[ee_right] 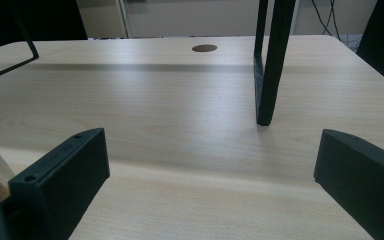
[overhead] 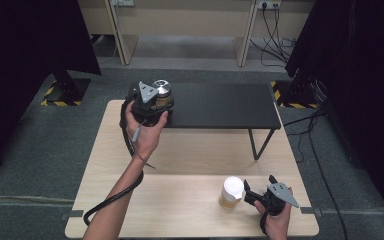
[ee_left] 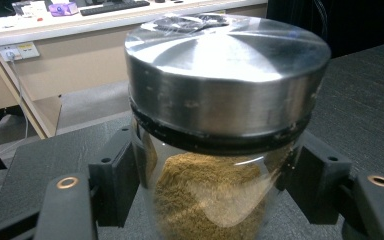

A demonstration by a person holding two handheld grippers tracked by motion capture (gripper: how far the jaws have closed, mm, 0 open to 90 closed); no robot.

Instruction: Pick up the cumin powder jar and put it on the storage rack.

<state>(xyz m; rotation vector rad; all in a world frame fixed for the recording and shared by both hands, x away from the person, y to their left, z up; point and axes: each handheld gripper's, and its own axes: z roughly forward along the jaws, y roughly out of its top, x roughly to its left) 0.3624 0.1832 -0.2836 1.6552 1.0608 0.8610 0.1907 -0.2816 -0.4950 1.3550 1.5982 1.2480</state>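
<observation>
Left gripper [overhead: 156,102], seen from above: we see it closed on a glass jar [ee_left: 215,195] of brown powder with a metal lid [ee_left: 225,75], held at the left end of the black shelf [overhead: 220,105]. In the left gripper view its jaws press the glass on both sides just under the lid; the jar's base is cut off by the lower edge, so we cannot tell whether it rests on the shelf. From above, the left hand [overhead: 142,131] and the gripper body cover most of the jar, leaving the lid in sight. The forearm reaches up from the near edge of the counter [overhead: 190,150], its cable trailing beside it.

Right gripper [overhead: 250,196]: we find it open and holding nothing, low over the counter in front of the shelf's right leg [ee_right: 272,60]. A second jar [overhead: 231,192] with a white lid stands just beside its left jaw, outside the gap, cut off at the edge of the right gripper view.
</observation>
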